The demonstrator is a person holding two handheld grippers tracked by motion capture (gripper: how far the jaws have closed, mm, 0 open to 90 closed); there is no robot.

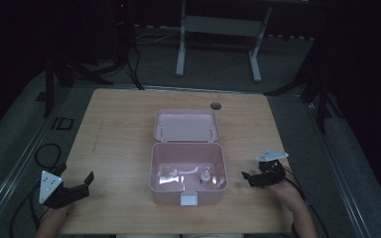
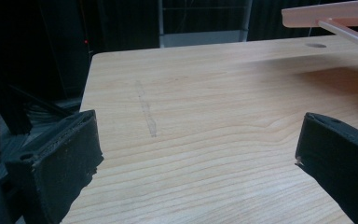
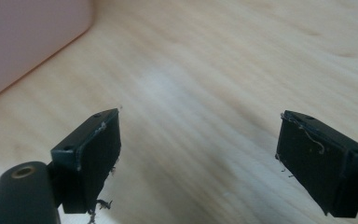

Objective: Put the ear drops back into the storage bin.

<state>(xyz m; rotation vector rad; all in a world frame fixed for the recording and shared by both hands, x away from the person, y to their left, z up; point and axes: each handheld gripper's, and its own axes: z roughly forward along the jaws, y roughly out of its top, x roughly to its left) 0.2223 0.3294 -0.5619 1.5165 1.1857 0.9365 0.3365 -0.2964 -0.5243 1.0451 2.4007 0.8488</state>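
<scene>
Right gripper, jaws spread wide and empty, just right of the open pink box holding a small bottle; left gripper likewise spread, well left.

The high view looks down over the table; both gripper views skim it closely, sharing the pink box.
</scene>
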